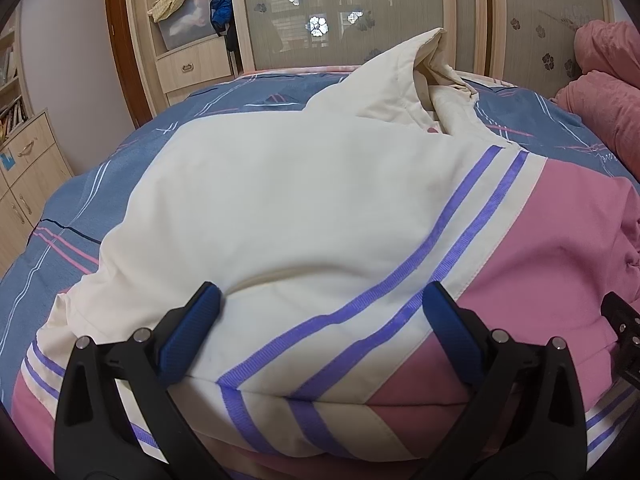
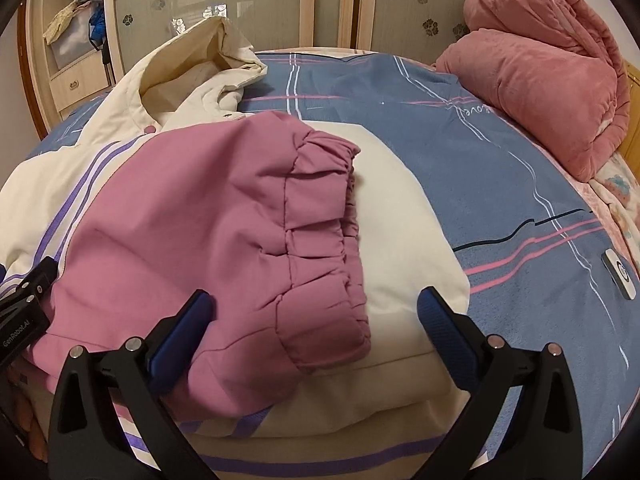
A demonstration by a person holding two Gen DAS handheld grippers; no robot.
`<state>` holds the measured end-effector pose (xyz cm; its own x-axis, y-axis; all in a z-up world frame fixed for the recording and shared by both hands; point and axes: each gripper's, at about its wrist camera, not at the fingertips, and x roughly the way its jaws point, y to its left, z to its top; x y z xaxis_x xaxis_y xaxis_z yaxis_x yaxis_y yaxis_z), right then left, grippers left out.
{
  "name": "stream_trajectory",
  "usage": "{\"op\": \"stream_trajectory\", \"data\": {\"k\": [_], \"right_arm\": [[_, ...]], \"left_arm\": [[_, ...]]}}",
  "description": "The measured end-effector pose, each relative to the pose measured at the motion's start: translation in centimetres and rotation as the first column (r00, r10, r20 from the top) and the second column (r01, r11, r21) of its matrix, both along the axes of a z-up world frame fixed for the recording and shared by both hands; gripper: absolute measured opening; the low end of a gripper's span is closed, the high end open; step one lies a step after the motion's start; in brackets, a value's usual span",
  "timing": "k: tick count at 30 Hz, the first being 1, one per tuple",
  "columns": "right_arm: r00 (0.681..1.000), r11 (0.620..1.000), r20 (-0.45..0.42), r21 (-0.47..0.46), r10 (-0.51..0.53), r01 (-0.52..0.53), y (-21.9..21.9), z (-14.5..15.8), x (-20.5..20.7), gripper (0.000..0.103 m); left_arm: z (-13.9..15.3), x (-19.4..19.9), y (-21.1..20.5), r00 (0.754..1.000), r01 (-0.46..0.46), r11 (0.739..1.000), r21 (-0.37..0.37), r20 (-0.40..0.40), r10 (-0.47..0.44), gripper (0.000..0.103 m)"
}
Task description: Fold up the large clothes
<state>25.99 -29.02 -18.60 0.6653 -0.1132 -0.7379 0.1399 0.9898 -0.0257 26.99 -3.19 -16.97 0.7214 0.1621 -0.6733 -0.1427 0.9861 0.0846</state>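
Note:
A large padded jacket, cream with purple stripes and pink panels, lies partly folded on the bed. Its cream hood stands up at the far end. My left gripper hangs open just above the near folded edge, fingers either side of the striped part, nothing between them. In the right wrist view a pink sleeve with a gathered elastic cuff lies folded across the cream body of the jacket. My right gripper is open over the cuff's near end, holding nothing. The hood shows at upper left.
The bed is covered by a blue sheet with pink and white lines. A rolled pink blanket sits at the far right. A small white device lies on the sheet at right. Wardrobe doors and shelves with a plastic bin stand behind.

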Motion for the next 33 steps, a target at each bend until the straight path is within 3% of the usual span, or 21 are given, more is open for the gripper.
{"op": "stream_trajectory", "data": {"k": [7,12,14,16,18,24,28,33], "right_arm": [[1.000,1.000,-0.002,-0.003,0.001,-0.001,0.0,0.0,0.4,0.102],[1.000,1.000,-0.003,-0.005,0.003,-0.003,0.0,-0.1,0.5,0.102],[1.000,1.000,-0.004,-0.005,0.003,-0.003,0.0,-0.1,0.6,0.102],[1.000,1.000,-0.003,-0.005,0.003,-0.003,0.1,-0.1,0.5,0.102],[1.000,1.000,-0.004,-0.008,0.003,-0.003,0.1,-0.2,0.6,0.102],[1.000,1.000,-0.001,-0.004,0.006,-0.006,0.1,0.0,0.5,0.102],[0.994,0.992,0.110,0.124,0.001,-0.015,-1.8,1.8,-1.3,0.102],[0.977,0.984,0.213,0.176,-0.006,-0.032,-3.6,4.5,-3.4,0.102]], "left_arm": [[0.3,-0.1,0.0,1.000,-0.004,1.000,0.005,0.006,0.004,0.101],[2.3,-2.6,-1.0,0.993,0.025,0.999,-0.028,0.120,-0.021,0.101],[2.0,-2.6,-2.0,0.994,0.074,0.997,-0.019,0.084,-0.073,0.101],[0.8,-1.8,-3.0,0.996,0.086,0.994,0.068,0.025,-0.088,0.101],[0.1,-1.3,-3.0,0.996,0.084,0.995,0.056,-0.001,-0.084,0.101],[-0.2,-1.4,-2.7,0.996,0.082,0.996,0.031,0.021,-0.083,0.101],[-0.6,-1.3,-2.5,0.997,0.073,0.997,0.013,0.031,-0.073,0.101],[-0.9,-1.2,-2.6,0.998,0.064,0.998,0.022,0.021,-0.065,0.101]]}}
